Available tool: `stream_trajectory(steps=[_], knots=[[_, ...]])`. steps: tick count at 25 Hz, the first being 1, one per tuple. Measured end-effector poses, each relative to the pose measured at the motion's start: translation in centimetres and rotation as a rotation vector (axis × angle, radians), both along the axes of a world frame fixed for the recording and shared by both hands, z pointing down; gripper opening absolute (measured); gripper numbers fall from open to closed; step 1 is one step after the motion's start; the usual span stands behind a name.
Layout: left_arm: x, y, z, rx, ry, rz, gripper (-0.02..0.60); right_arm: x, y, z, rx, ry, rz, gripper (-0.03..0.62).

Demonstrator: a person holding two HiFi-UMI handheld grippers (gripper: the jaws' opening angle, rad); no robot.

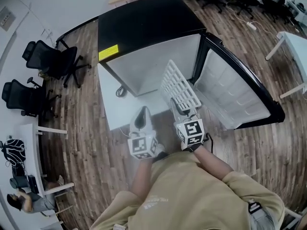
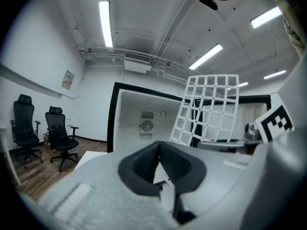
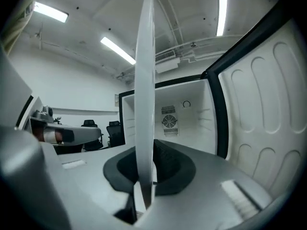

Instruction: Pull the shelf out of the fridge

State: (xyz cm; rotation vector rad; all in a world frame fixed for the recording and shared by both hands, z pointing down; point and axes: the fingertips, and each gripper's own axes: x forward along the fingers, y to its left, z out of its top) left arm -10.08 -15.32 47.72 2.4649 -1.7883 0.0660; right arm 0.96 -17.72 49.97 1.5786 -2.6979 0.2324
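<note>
**Head view.** I look down on a wooden floor (image 1: 81, 128) with black office chairs (image 1: 53, 61) at the left and a person (image 1: 24, 202) seated at the lower left. The black fridge (image 1: 144, 28) stands with its door (image 1: 240, 87) swung wide to the right. The white grid shelf (image 1: 178, 86) is outside the cabinet, tilted up in front of the opening. My right claw (image 1: 181, 110) has its near edge. My left claw (image 1: 142, 114) is just beside it and apart from the shelf. Both forearms reach forward from the body. The yellow label (image 1: 108, 52) on the fridge top is too small to read.

**Left gripper view.** The left claw (image 2: 160, 169) has its dark pads (image 2: 144, 164) meeting in a V with nothing between them. Beyond are the shelf (image 2: 208, 109), the fridge's white interior with a round fan grille (image 2: 147, 126), and ceiling strip lights (image 2: 104, 23). I cannot read the wall notice (image 2: 67, 79).

**Right gripper view.** The right claw (image 3: 146, 169) is clamped on the shelf (image 3: 144, 95), seen edge-on as an upright white blade. The door lining (image 3: 261, 109) fills the right.
</note>
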Motion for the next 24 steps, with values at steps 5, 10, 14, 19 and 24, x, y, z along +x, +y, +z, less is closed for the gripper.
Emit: stream_trajectory(steps=[5,10,14,19,24], knots=[[-0.7,-1.1,-1.3,0.029,-0.022,0.071,0.002,-0.6,-0.3,-1.5,0.024,0.016,0.043,0.029],[-3.1,-1.6,-0.4,0.001,-0.014,0.070,0.002,-2.0,-0.2,-3.1,0.056,0.010,0.048,0.029],[-4.4,-1.8,-0.8,0.005,-0.003,0.075,0.002,-2.4,0.0,-4.1,0.075,0.010,0.055,0.029],[-5.6,-2.3,-1.2,-0.002,0.058,0.069,0.002,-2.8,0.0,-3.9,0.066,0.010,0.058,0.029],[-4.5,-2.6,-0.2,-0.023,0.066,0.101,0.002,-2.5,-0.2,-2.4,0.010,-0.034,0.073,0.031]])
